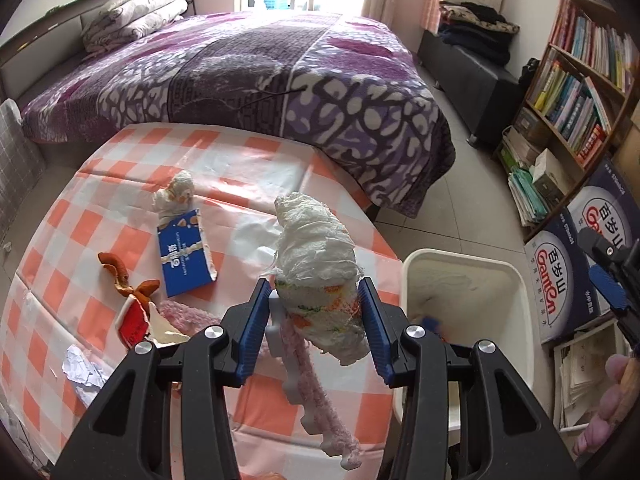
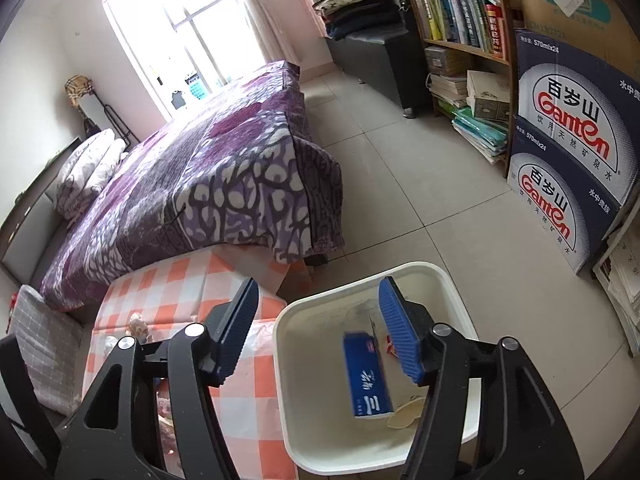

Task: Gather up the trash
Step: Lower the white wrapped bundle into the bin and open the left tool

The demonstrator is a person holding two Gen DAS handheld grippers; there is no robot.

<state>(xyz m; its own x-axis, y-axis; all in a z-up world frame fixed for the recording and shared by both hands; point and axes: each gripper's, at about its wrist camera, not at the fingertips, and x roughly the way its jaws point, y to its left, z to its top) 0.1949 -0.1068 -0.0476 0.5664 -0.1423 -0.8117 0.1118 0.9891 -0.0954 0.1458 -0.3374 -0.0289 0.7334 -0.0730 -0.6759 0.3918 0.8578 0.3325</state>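
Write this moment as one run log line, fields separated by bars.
left gripper: shut on crumpled wrapper | right gripper: open above white bin | blue box: in bin

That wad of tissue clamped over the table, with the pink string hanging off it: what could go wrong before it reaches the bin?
1. The pink string dangles loose under the tissue wad, so it might snag on the table or the bin rim.
2. The left gripper pinches only the wad's lower end; the top could flop or slip out.
3. The right gripper hangs open over the bin, possibly in the way.
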